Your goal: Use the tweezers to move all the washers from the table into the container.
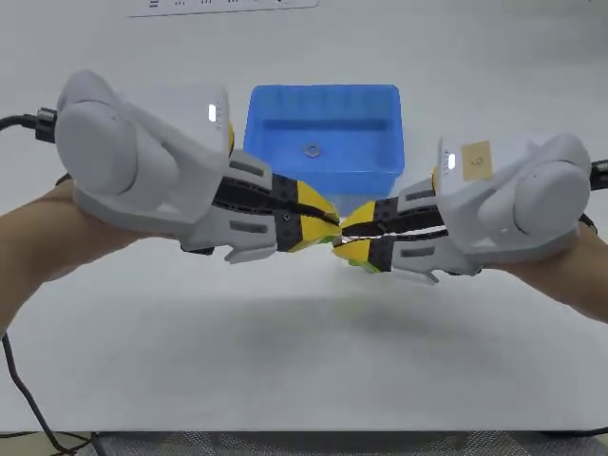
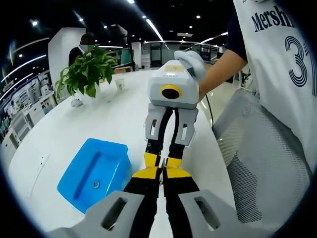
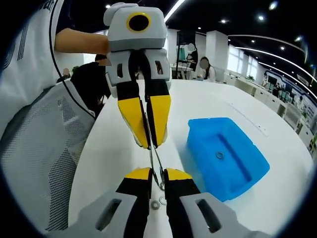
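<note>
My two grippers meet tip to tip above the white table [image 1: 285, 361]. The left gripper [image 1: 318, 223] is shut on one end of the thin metal tweezers [image 3: 152, 148]. The right gripper [image 1: 353, 237] faces it, its jaws closed on the tweezers' other end [image 1: 389, 228]. In the right gripper view, two small washers [image 3: 155, 205] [image 3: 163, 201] lie on the table just under my right gripper [image 3: 158, 178]. Behind the grippers stands the blue container [image 1: 323, 104], with one washer [image 1: 312, 150] inside. The container [image 2: 94, 173] appears again to the left of my left gripper [image 2: 161, 173].
A mesh office chair [image 2: 257, 163] stands at the table's near edge beside the person. A potted plant [image 2: 86, 72] sits far off on the table. A paper sheet [image 1: 223, 5] lies at the far edge.
</note>
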A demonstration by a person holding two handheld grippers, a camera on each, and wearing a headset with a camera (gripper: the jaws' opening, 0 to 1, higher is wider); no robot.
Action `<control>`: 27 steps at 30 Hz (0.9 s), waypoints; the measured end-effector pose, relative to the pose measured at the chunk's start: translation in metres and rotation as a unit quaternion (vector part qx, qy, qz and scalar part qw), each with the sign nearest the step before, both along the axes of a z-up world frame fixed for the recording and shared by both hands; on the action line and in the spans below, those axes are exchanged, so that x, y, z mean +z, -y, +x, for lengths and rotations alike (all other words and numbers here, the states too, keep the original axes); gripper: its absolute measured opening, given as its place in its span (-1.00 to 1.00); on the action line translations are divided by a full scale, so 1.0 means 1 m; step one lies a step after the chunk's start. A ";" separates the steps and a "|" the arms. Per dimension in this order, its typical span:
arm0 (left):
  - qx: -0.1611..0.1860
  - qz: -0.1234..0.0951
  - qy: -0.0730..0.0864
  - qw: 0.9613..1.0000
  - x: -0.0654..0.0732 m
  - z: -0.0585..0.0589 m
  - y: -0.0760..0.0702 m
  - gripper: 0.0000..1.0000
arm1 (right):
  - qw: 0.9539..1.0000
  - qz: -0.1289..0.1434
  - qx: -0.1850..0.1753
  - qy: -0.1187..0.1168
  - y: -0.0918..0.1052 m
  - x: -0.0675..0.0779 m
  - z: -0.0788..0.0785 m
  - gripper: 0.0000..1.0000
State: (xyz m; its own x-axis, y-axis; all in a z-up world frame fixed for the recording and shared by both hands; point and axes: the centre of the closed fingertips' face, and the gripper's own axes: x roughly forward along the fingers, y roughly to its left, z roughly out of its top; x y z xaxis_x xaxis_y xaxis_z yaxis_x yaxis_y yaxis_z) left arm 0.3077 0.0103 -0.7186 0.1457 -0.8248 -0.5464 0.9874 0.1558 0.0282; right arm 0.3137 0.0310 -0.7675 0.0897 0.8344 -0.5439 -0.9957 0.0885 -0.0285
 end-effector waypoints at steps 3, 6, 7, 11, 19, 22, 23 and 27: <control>0.002 -0.002 -0.002 1.000 0.000 0.004 0.001 -0.87 | 1.000 0.005 -0.006 -0.002 0.001 0.000 0.004 -0.78; 0.004 -0.005 -0.005 1.000 0.000 0.006 0.001 -0.87 | 1.000 0.008 -0.010 -0.008 0.002 0.000 0.006 -0.78; 0.005 -0.006 -0.005 1.000 0.000 0.007 0.001 -0.87 | 1.000 0.009 -0.011 -0.009 0.002 0.000 0.007 -0.78; 0.007 -0.007 -0.009 1.000 -0.001 0.008 0.002 -0.87 | 1.000 0.009 -0.014 -0.014 0.003 0.000 0.007 -0.77; 0.010 -0.004 -0.012 1.000 -0.001 0.009 0.000 -0.87 | 1.000 0.002 -0.013 -0.014 0.002 -0.004 0.006 -0.76; 0.009 -0.002 -0.015 1.000 -0.001 0.009 0.000 -0.87 | 1.000 0.001 -0.007 -0.018 0.000 -0.004 0.005 -0.72; 0.009 -0.002 -0.015 1.000 -0.001 0.010 0.000 -0.87 | 1.000 0.001 -0.004 -0.018 -0.001 -0.004 0.006 -0.72; 0.010 0.000 -0.018 1.000 -0.001 0.010 0.001 -0.87 | 1.000 -0.011 0.005 -0.017 0.000 -0.009 0.007 -0.74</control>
State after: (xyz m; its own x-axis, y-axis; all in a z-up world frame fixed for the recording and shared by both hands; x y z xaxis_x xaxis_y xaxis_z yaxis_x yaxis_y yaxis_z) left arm 0.3180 0.0095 -0.7197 0.1426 -0.8222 -0.5510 0.9845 0.1754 -0.0070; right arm 0.3206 0.0312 -0.7763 0.0623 0.8234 -0.5640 -0.9969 0.0784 0.0043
